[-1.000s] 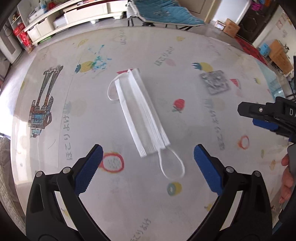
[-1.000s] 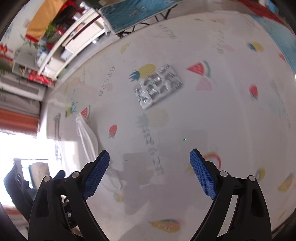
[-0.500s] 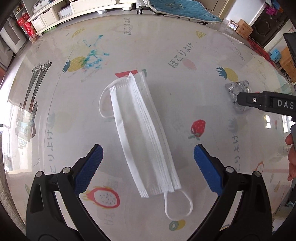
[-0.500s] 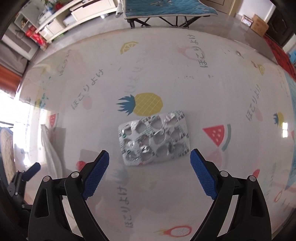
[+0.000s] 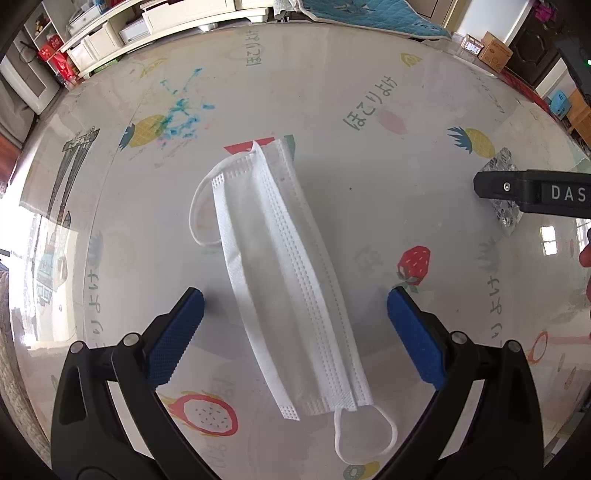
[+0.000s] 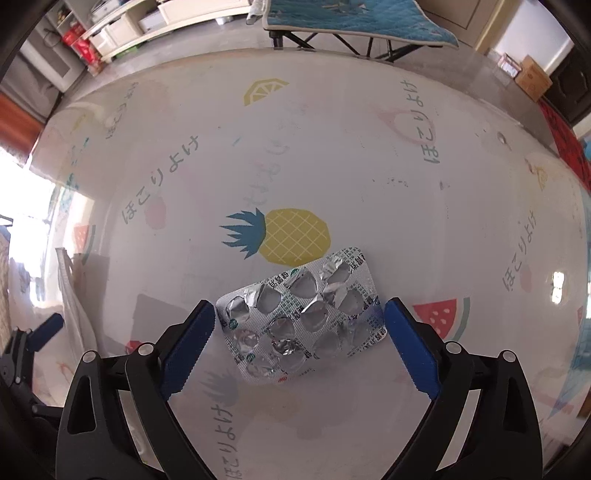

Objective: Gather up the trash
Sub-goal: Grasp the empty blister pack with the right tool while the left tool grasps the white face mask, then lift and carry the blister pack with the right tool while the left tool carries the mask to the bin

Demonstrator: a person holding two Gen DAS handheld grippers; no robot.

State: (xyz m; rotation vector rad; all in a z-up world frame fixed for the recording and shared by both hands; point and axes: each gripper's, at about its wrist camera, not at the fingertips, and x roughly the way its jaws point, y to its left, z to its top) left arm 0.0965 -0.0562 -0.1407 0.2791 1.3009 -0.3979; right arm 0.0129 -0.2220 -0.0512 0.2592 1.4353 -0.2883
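A white face mask (image 5: 288, 273) lies flat on the fruit-print table, its ear loops at both ends. My left gripper (image 5: 295, 314) is open and low over it, one blue pad on each side of the mask. A used silver blister pack (image 6: 301, 317) lies by the pineapple print. My right gripper (image 6: 299, 332) is open with its pads on either side of the pack. In the left wrist view the right gripper's finger (image 5: 532, 194) covers part of the pack (image 5: 508, 221). The mask's edge (image 6: 70, 295) shows at the left of the right wrist view.
The table (image 6: 332, 147) is a glossy round top with fruit prints. Beyond its far edge stand a blue quilted chair (image 6: 354, 18), white low shelves (image 5: 177, 18) and cardboard boxes (image 5: 487, 48). The left gripper (image 6: 33, 336) shows at the left edge of the right wrist view.
Both grippers have moved forward and down. The mask now lies between the left pads, and the blister pack now lies between the right pads. Both stay open.
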